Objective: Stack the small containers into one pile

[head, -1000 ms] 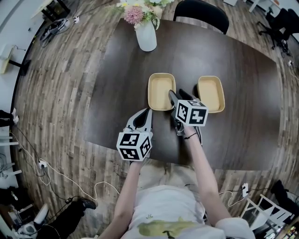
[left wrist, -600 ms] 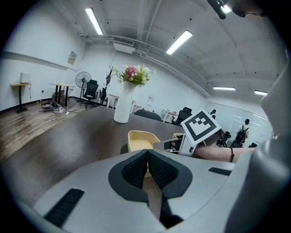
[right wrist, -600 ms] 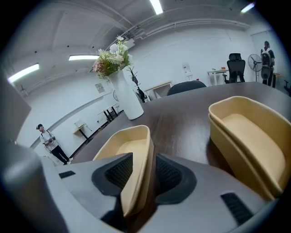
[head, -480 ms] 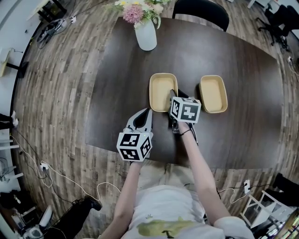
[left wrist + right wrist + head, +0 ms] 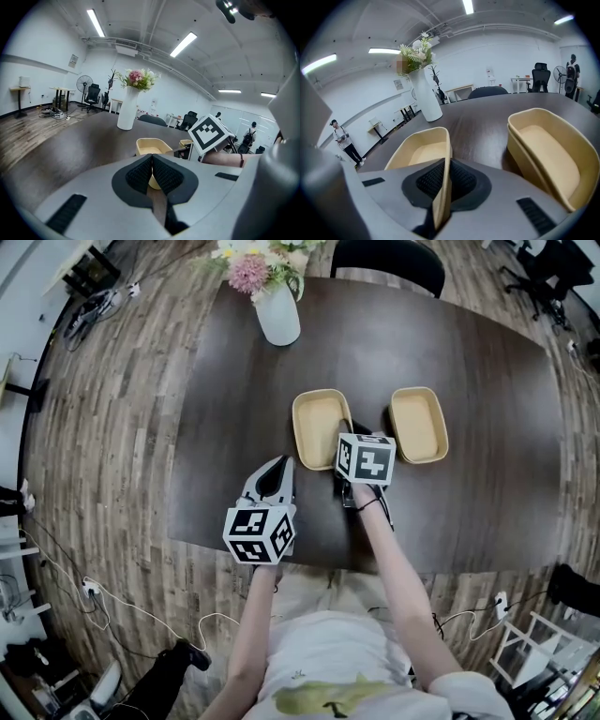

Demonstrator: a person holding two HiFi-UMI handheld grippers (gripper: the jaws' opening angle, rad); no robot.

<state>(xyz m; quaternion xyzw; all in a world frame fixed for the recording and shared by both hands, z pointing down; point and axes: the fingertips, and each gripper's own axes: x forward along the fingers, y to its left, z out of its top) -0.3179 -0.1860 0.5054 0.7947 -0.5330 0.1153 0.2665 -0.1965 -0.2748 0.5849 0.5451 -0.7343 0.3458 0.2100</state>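
Left container's point(image 5: 419, 152) thin wall is pinched by the just-closing right gripper point(image 5: 446, 171) (left gripper point(image 5: 151, 164) shut, empty); it may be tipped or dropped when lifted.

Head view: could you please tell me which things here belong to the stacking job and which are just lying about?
Job:
left beige oblong container, its wall gripped by the right gripper, whose jaws have just been closing on it
right beige oblong container
left gripper, shut and empty

Lying about:
white vase of flowers
black chair
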